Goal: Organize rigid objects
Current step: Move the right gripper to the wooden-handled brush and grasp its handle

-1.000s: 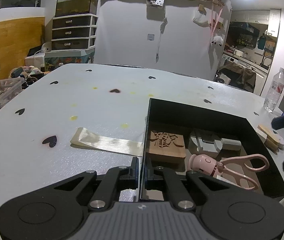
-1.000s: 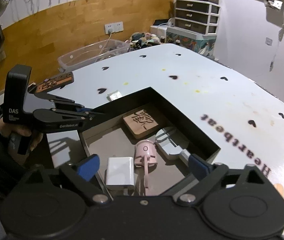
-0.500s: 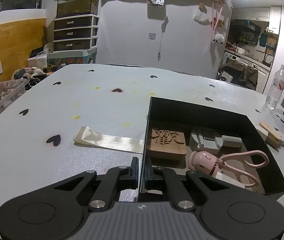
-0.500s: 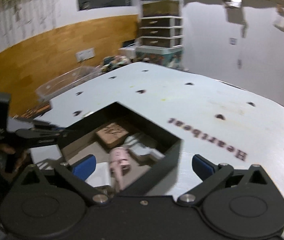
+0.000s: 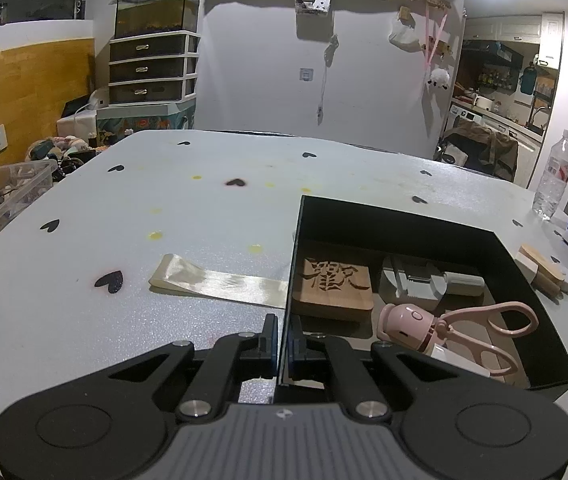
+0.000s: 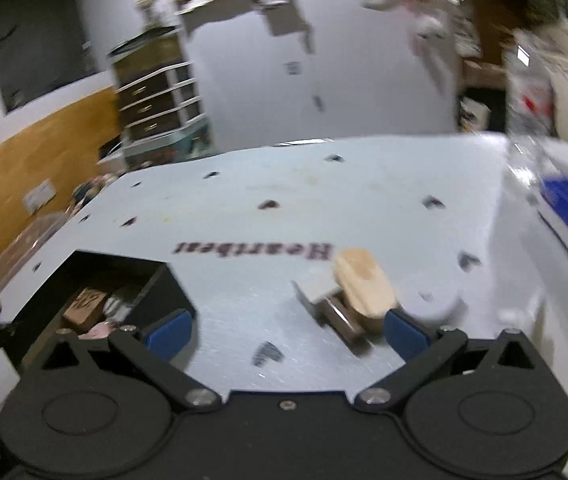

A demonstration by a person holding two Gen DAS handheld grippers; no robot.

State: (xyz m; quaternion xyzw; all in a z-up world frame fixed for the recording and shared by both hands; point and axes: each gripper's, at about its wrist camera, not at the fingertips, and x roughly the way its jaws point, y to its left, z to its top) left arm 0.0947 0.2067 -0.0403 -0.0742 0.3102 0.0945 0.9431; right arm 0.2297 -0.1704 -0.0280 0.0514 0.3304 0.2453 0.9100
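Left gripper (image 5: 282,342) clamped on black box (image 5: 400,224) wall; right gripper (image 6: 286,330) spread wide over table (image 6: 364,200), wooden brush (image 6: 364,286) just ahead.

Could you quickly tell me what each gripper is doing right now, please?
Left gripper: closed on the near wall of the black box.
Right gripper: open, holding nothing, near the wooden brush.
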